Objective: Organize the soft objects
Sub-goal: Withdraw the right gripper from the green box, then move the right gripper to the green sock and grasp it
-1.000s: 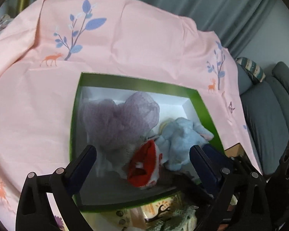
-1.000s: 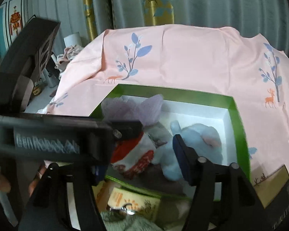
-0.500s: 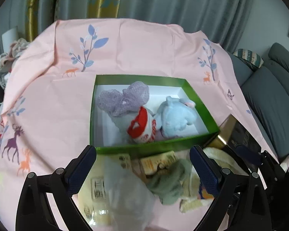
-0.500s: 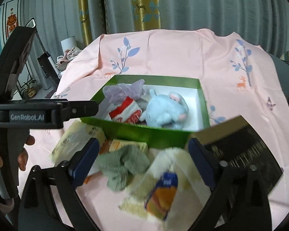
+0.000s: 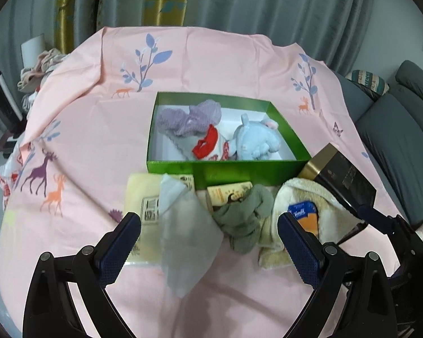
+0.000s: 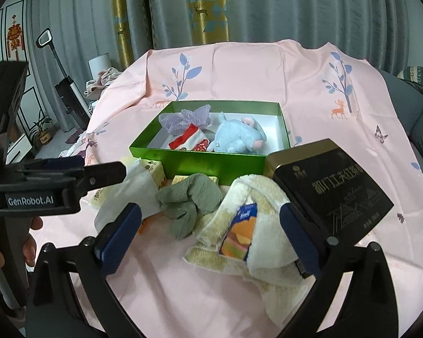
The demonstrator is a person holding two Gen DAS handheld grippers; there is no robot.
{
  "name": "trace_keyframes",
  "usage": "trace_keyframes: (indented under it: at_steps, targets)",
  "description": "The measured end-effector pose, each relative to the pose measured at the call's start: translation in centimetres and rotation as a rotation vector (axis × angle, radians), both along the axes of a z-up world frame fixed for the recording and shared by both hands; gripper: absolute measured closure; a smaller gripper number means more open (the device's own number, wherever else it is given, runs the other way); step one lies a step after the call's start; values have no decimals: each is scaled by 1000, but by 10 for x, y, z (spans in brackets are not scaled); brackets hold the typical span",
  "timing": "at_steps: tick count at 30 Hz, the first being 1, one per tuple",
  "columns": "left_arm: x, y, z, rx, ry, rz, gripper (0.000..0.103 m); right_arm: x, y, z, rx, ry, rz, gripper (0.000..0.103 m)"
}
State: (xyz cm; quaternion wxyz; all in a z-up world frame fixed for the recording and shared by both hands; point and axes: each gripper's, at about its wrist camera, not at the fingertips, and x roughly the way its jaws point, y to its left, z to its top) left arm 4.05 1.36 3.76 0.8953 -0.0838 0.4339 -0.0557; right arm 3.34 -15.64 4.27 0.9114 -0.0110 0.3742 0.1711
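A green box on the pink sheet holds a purple knit piece, a red-and-white sock and a blue plush toy. In front of it lie a grey-green cloth, a cream towel wrapped around a tissue pack, and a thin white cloth. My left gripper hangs open above this pile, touching nothing. My right gripper is opening its jaws over the grey-green cloth and towel, gripping neither. The box lies beyond.
A black and gold box leans at the right of the pile. Yellow packets lie under the white cloth. A grey sofa stands to the right and curtains hang behind. A hand holds the left gripper.
Both grippers have drawn back from over the green box, bringing the pile in front of it into view. The right jaws have spread wider. The toys stay in the box.
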Motion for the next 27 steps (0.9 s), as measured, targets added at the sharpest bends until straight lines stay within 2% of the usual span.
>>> trace_keyframes:
  at_steps: [11,27]
  targets:
    - [-14,3,-8,-14,16,20,5,-9,-2,-6,25,26,-3,4]
    - [-9,0,-26,-43,52,-8,5,-4,-3,-23,35,74,-10,4]
